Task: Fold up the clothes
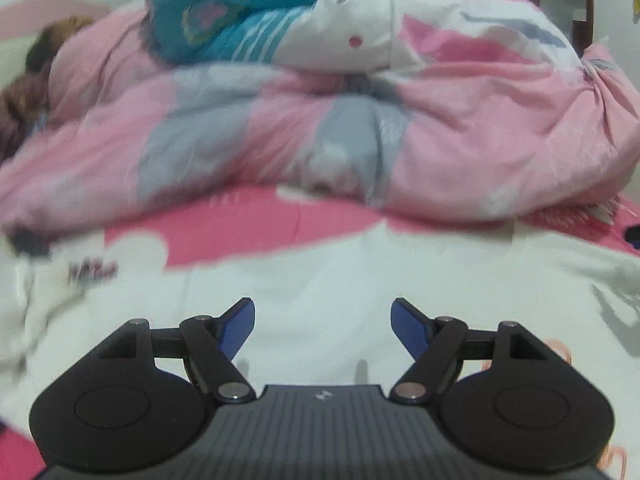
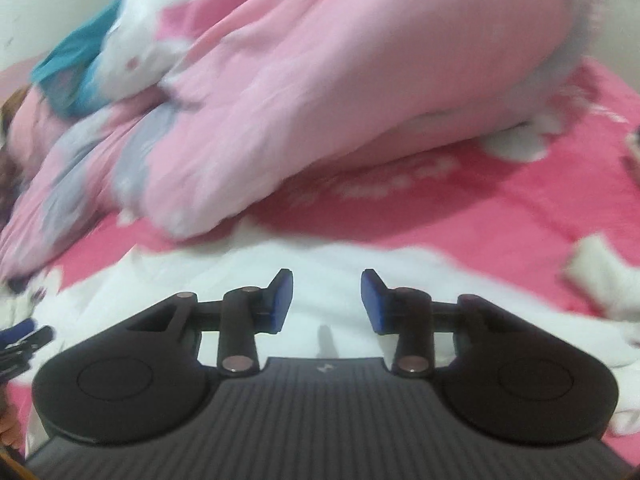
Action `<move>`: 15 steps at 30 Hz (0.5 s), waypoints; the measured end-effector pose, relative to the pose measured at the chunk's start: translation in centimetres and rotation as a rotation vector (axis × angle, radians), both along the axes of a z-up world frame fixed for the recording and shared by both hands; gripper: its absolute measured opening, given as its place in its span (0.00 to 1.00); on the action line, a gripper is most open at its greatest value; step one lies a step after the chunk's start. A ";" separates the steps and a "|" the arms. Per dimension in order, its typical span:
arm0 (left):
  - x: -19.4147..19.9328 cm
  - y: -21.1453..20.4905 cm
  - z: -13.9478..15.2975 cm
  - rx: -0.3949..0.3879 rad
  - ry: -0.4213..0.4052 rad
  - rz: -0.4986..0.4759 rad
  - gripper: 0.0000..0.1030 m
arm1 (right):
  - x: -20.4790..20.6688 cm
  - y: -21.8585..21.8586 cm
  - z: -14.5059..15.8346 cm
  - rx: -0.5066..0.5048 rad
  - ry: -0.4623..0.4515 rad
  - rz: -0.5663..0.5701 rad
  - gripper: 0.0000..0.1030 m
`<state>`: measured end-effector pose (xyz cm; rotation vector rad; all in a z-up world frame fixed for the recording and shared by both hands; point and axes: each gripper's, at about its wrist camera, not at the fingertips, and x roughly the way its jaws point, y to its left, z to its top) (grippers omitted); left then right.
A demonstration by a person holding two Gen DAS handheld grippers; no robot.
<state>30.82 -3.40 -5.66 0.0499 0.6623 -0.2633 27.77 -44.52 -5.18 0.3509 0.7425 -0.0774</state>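
Clothes here come down to 1 white garment spread on the bed, directly under and ahead of both tools; whether it is flat for folding or already folded over, the blurred views do not settle. The right hand-held gripper hangs just above it with its blue pads well apart and nothing between them. The left hand-held gripper is likewise open and empty, over white cloth with a small dark print to its left; I cannot tell if that cloth is the same garment or the sheet.

The garment looks thin, light and limp: it should sag from any pinch, slide easily on the sheet, and not tear or break. A hem or corner would be the place to take it, 1 per tool, pinching only the top layer.

Beneath lies a pink and white sheet. Beyond it a bulky pink, grey and white duvet is heaped across the bed, with a teal cloth on top and something brown and fuzzy at its left end. A pale wall rises behind.
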 end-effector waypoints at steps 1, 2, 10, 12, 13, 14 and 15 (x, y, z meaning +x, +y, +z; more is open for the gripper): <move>-0.6 0.8 -0.5 -0.003 0.009 0.012 0.73 | 0.4 1.4 -0.1 0.002 0.007 0.038 0.29; -1.2 1.8 -0.7 -0.009 0.002 0.024 0.73 | 1.0 3.2 -0.3 0.007 0.006 0.086 0.29; -1.9 8.2 -2.1 -0.062 -0.020 0.170 0.73 | 9.7 18.7 -2.3 -0.008 0.004 0.416 0.25; -1.8 9.7 -2.4 -0.076 -0.022 0.211 0.73 | 12.3 21.1 -3.5 -0.036 0.017 0.442 0.24; -1.7 10.5 -2.5 -0.083 -0.023 0.231 0.72 | 13.6 22.1 -4.1 -0.091 0.020 0.431 0.24; -1.7 11.2 -2.7 -0.090 -0.024 0.252 0.71 | 15.0 22.1 -4.7 -0.127 0.030 0.388 0.24; -1.6 12.0 -2.8 -0.097 -0.026 0.272 0.71 | 16.3 22.0 -5.4 -0.162 0.040 0.342 0.20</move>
